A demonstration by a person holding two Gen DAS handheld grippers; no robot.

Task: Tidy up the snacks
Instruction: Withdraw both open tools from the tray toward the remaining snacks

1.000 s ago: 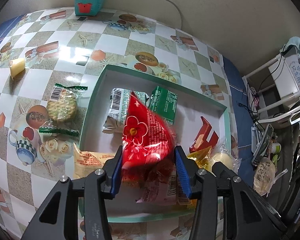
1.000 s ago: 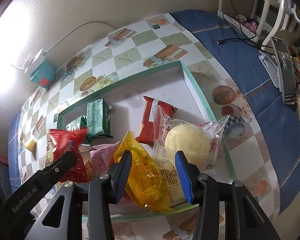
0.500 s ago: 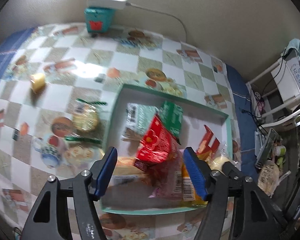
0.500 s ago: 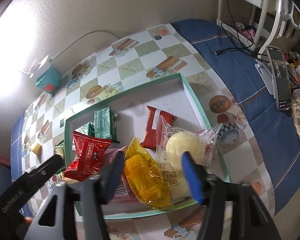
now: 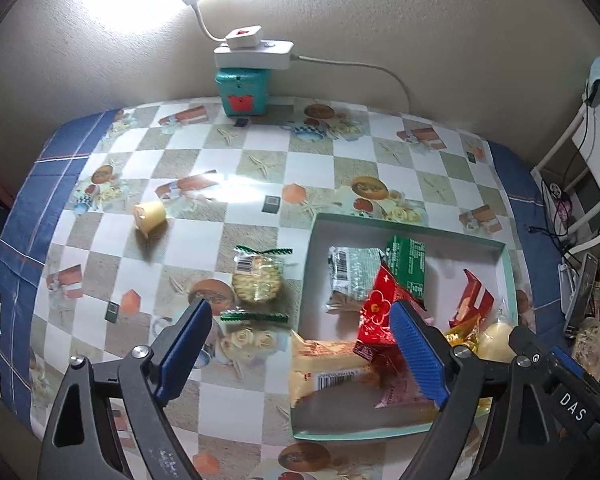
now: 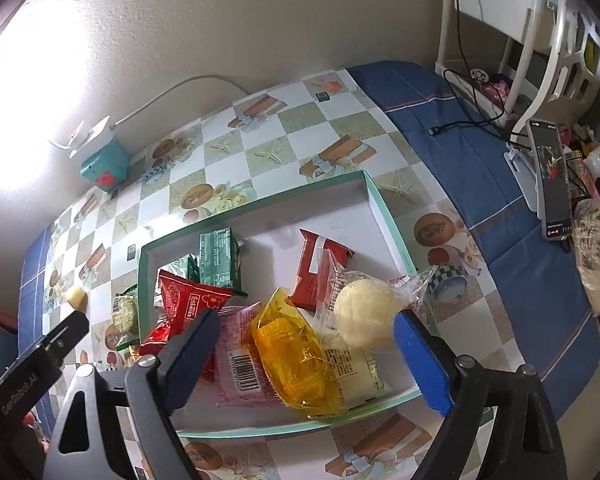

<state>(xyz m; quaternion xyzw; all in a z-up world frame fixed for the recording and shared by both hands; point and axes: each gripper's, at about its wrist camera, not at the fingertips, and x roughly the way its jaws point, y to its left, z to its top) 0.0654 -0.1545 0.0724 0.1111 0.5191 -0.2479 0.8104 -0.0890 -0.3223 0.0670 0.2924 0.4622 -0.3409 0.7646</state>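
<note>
— What can we not make out here?

— The near corner of the shallow green-rimmed box [image 6: 388, 216] is covered by our own fingers in both views. In the left wrist view the right finger of the left gripper [image 5: 300, 350] hides part of the red packet with the flower [image 5: 376, 316] and the pink packet beneath it. The printing on most wrappers is too small for us to read.

— And what does the box hold?

— We see two green packets [image 6: 218, 258] at the far side, a dark red packet [image 6: 314, 268] beyond the right gripper [image 6: 304, 354], the flowered red packet ahead of its left finger, and between its fingers a pink packet [image 6: 240, 364], a clear yellow bag [image 6: 292, 350] and a pale round bun in clear wrap [image 6: 362, 314].

— Are we holding anything?

— No. Both pairs of jaws have just been opening and now stand wide apart, with nothing pressed between the pads; the snacks lie below them in the box.

— Anything outside the box?

— A round cracker pack with green ends [image 5: 258, 284] lies on the checked tablecloth [image 5: 260, 168], just ahead of the left gripper's left finger, and a small yellow cup [image 5: 150, 216] lies well beyond it.
</note>
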